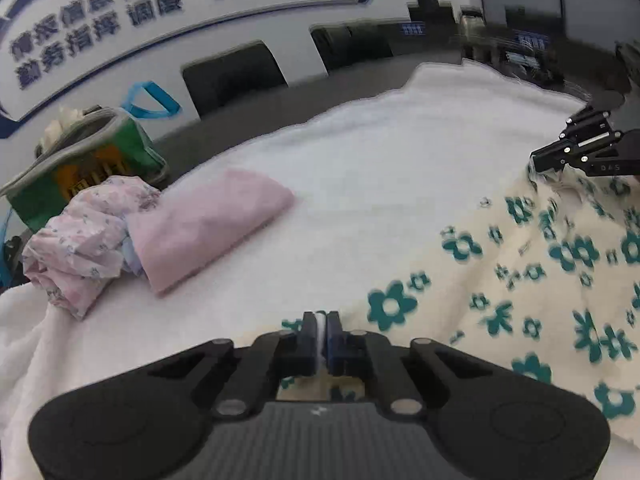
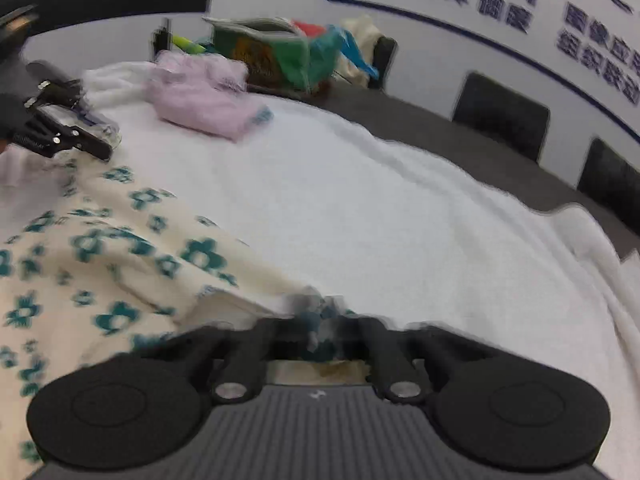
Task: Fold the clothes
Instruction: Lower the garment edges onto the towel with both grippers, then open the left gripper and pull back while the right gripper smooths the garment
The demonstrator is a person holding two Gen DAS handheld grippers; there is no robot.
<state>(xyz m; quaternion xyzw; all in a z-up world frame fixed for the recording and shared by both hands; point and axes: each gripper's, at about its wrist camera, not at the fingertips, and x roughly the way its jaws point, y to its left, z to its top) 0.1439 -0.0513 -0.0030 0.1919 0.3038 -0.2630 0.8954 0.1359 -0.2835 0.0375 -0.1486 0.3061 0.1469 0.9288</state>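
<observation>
a thick white terry towel [image 1: 380,168] covers the work surface, its far edge wavy against a dark grey tabletop [image 1: 224,136] that shows beyond it. behind the table stand black chairs [image 1: 234,74] along a white wall with large blue chinese lettering [image 1: 96,20] and a curved blue band.

the cream garment printed with teal flowers [image 1: 520,264] lies spread over the near right part of the towel in the left wrist view. the left gripper [image 1: 321,334] has its black fingers drawn narrow, pinching an edge of that cloth between them. the right gripper [image 2: 320,328] is blurred in its own view; its fingers sit close together with flowered fabric bunched between them, and seen from the left camera it grips the garment's far corner, lifted a little off the towel.

towards the far left of the towel rests a folded pale pink cloth [image 1: 208,224], and touching it on the outer side is a crumpled pink floral garment [image 1: 88,236]. just behind these stands a green fabric bag with grey trim [image 1: 92,156], with a blue strap [image 1: 150,100] beside it.
</observation>
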